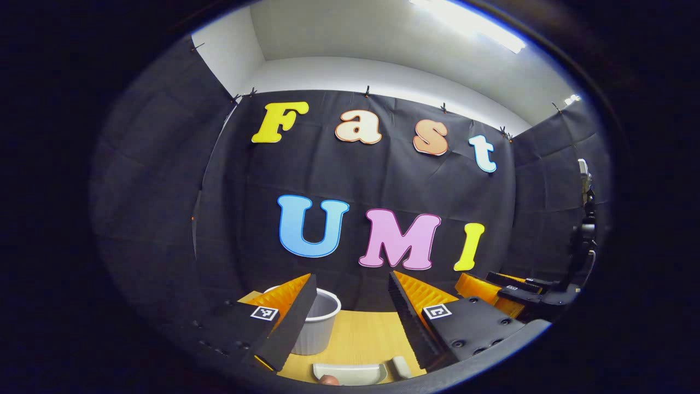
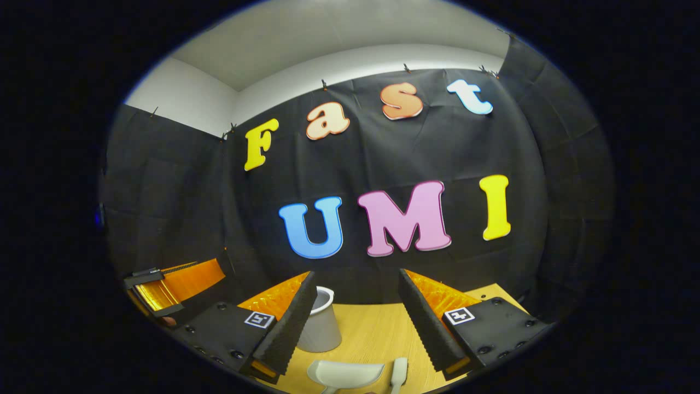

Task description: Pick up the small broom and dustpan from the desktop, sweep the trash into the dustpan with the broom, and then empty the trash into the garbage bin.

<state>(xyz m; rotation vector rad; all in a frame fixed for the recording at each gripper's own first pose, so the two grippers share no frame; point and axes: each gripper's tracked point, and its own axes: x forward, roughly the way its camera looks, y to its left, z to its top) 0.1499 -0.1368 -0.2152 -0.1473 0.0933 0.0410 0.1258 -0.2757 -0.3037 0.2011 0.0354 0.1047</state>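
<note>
We stand at the very start, by our reading: nothing is picked up yet, and both tools lie on the desk (image 2: 372,334), a pale wood top that runs back to the black cloth wall. The bin (image 2: 321,328), a pale ribbed tub, stands upright toward the back of the desk, left of centre in both views and partly hidden behind a finger in each. The left hand-held gripper (image 1: 353,312) hangs above the desk with its jaws spread wide and nothing between them; the right hand-held gripper (image 2: 358,323) is likewise released and empty, held level with its partner. Below them, at the near edge, the dustpan (image 2: 345,374) lies flat with the broom (image 2: 398,375) just beside it on its right, the two close but apart. We cannot make out any trash from here. The next move, we judge, calls for tipping both grippers down and forward, one onto each handle, and closing on a slim, low-lying grip without shoving the tool away. As for writing, we find no brand or label on the tools or bin; the grippers carry only small square black-and-white markers.
</note>
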